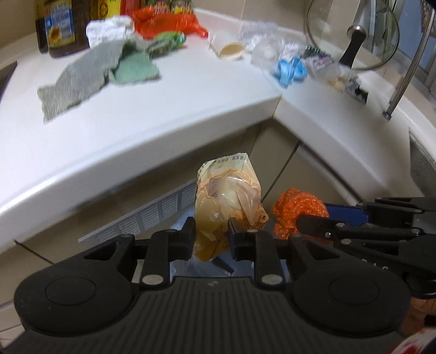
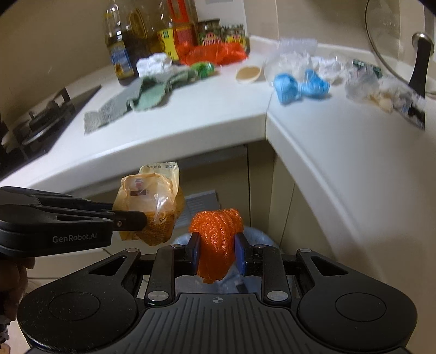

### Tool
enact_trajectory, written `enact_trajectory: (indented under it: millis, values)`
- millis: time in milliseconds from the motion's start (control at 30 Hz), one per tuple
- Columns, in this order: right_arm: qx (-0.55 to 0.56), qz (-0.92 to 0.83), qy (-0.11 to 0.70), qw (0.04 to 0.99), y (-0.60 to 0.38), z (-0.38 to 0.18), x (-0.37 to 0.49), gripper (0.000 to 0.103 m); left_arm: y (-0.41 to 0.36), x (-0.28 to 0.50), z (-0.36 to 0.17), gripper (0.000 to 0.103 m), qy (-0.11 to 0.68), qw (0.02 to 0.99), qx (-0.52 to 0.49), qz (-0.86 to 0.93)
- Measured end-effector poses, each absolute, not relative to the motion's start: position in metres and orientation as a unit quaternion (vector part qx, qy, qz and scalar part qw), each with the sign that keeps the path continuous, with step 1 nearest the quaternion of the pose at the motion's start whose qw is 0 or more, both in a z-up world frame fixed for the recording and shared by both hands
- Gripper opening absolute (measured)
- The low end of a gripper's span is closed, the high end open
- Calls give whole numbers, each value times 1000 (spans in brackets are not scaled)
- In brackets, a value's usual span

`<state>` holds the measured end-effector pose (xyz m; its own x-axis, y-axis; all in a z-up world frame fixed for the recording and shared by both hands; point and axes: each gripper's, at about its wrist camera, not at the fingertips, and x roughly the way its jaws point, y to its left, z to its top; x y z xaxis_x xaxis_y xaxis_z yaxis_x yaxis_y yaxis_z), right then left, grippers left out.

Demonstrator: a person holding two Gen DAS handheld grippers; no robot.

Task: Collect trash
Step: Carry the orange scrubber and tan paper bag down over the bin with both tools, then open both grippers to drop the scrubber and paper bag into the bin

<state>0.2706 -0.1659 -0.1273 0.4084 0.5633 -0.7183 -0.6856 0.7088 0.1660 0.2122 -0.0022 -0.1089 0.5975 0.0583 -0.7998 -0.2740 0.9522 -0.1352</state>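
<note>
Left gripper (image 1: 211, 234) is clamped on a crumpled yellowish plastic wrapper (image 1: 227, 207); right gripper (image 2: 217, 252) is clamped on a wad of orange mesh netting (image 2: 216, 237). Both loads are pinched between the pads, jaws narrow, and hang clear of the white surface (image 1: 169, 109), in front of the cabinet fronts below its edge.

Step in hand, by judgement: carrying two collected items to disposal. A bin with a pale blue liner (image 2: 259, 237) shows directly beneath the right gripper, and partly beneath the left. The next move calls for bringing each load over the bin mouth and parting the jaws; the wrapper sits nearer the bin's edge and may need shifting inward before release. Light plastic could cling to a pad rather than drop.

Condition of items: the wrapper is translucent, creased, with printed text at its upper edge and a darker lower portion. The netting is bright orange, bunched and folded over itself, bulging above and below the pads.

Remaining on the surface: an orange plastic bag (image 1: 169, 23), white crumpled paper (image 1: 109, 28), blue balled material (image 2: 299, 85), clear plastic scraps (image 2: 359, 84), and green cloths (image 1: 95, 73). Collection is plainly unfinished.
</note>
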Motion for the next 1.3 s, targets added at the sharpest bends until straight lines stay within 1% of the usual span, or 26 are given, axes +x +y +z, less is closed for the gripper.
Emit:
enact_trajectory:
  millis: [233,767,967,1300]
  values:
    - [-93,367,426,822,-164,-157,274,27,0,216,-140,22,475,864,-132,99]
    - [-127,347,495,787,-155,-224,285,27,0,233,-202,22,533,830,-135,97]
    - [-127,341,510,780,-152,-235,291,27,-2,236,-217,22,546,821,-136,96]
    - [-128,339,514,777,-149,-238,294,27,-3,238,-221,22,546,820,-138,97]
